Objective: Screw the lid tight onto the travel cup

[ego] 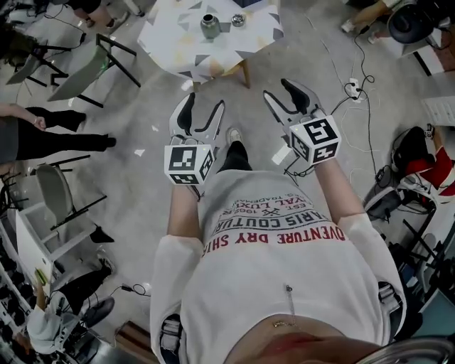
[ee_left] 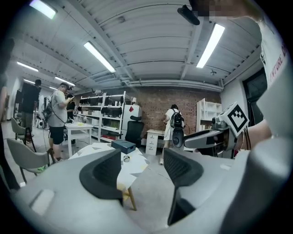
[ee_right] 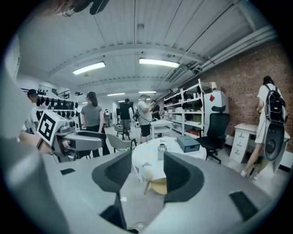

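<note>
Travel cup (ego: pixel 210 25): small silvery metal cylinder, narrower at the neck, with a dark open mouth and nothing screwed onto it.
Cup's bearing: upright on its base, long axis vertical, mouth up; a straight little column in the right gripper view.
Lid (ego: pixel 238 20): small round silvery piece with a darker middle, lying flat; too small to tell which face is up.
Place: both on the white tabletop (ego: pixel 170 35) patterned with grey and yellow triangles, at the top of the head view; lid just to the right of the cup there, near but apart.
Dark box (ee_right: pixel 188 143): on the same tabletop, to the right of the cup in the right gripper view.
Left tongs (ego: pixel 204 105): spread apart, nothing between the pads; held in the air over the grey floor (ego: pixel 142 128), well short of the tabletop and aimed toward it.
Right tongs (ego: pixel 277 89): likewise spread and empty, level with the left pair, pointing toward the tabletop, with the cup framed in the gap far beyond the pads.
</note>
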Action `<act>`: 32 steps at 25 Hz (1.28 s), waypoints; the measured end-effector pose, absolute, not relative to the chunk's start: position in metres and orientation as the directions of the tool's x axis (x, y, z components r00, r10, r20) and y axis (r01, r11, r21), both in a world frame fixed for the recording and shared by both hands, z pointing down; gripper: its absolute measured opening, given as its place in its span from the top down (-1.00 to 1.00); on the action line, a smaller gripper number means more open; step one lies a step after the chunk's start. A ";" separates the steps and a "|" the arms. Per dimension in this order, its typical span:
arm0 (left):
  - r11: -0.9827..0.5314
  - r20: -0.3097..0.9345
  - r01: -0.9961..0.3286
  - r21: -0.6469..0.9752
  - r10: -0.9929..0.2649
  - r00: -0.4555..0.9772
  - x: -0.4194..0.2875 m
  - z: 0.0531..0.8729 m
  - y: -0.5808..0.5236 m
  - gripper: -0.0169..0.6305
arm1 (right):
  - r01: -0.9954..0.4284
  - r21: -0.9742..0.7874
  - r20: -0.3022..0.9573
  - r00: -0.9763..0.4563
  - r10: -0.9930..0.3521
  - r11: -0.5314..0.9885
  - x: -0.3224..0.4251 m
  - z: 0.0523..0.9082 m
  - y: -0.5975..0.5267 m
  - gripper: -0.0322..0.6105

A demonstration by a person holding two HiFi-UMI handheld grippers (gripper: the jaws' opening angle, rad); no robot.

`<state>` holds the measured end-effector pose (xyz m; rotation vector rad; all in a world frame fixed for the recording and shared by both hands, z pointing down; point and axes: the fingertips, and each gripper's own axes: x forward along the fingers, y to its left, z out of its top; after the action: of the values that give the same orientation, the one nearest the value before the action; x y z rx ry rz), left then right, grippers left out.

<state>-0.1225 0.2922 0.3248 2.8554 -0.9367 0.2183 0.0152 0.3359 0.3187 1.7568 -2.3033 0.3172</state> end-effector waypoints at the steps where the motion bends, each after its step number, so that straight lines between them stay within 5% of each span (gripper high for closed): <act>1: -0.801 0.177 -0.594 0.076 -0.576 0.798 -0.118 0.325 0.274 0.09 | -0.966 -0.034 0.315 -0.255 -0.914 0.258 0.020 0.319 0.317 0.30; 18: -0.816 0.243 -0.571 0.088 -0.539 0.807 -0.041 0.367 0.063 -0.04 | -0.954 -0.074 0.504 -0.288 -0.814 0.292 0.082 0.371 0.087 0.30; 32: -0.588 0.425 -0.794 0.153 -0.687 0.590 0.007 0.479 -0.022 -0.20 | -0.798 -0.142 0.711 -0.494 -0.501 0.586 0.130 0.472 -0.025 0.19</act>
<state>0.0071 -0.0221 0.4787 2.4951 -1.2035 0.4627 0.1296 -0.0247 0.4716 1.0274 -2.1898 0.6162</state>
